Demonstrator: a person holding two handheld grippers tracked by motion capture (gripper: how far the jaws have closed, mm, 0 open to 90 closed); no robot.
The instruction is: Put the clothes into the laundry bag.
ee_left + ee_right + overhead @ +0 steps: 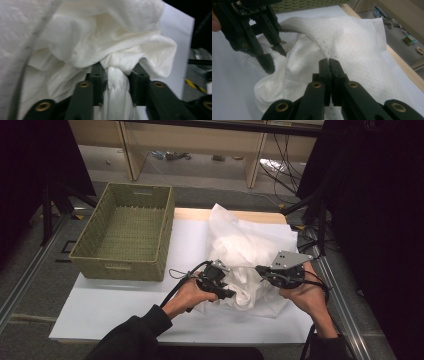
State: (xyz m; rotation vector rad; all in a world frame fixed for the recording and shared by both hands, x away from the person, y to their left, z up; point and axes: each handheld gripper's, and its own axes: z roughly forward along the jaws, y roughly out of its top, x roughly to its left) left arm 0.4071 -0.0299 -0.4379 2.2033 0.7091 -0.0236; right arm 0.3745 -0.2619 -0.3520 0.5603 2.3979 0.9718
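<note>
A crumpled white cloth (247, 245) lies heaped on the white table top (100, 305), right of centre. My left gripper (223, 289) meets the heap's near left side. In the left gripper view its jaws (117, 71) are closed on a twisted bunch of the cloth (87, 37), which bulges out above the pads. My right gripper (261, 270) is at the heap's near right side. In the right gripper view its jaws (329, 61) are pressed together, with the cloth (352, 37) lying just beyond their tips. The left gripper (274, 56) shows there too, biting a fold.
An empty green woven basket (122, 265) stands at the table's back left, a hand's width from the cloth. Metal rails run along both sides of the table. Shelving and cables lie beyond its far edge.
</note>
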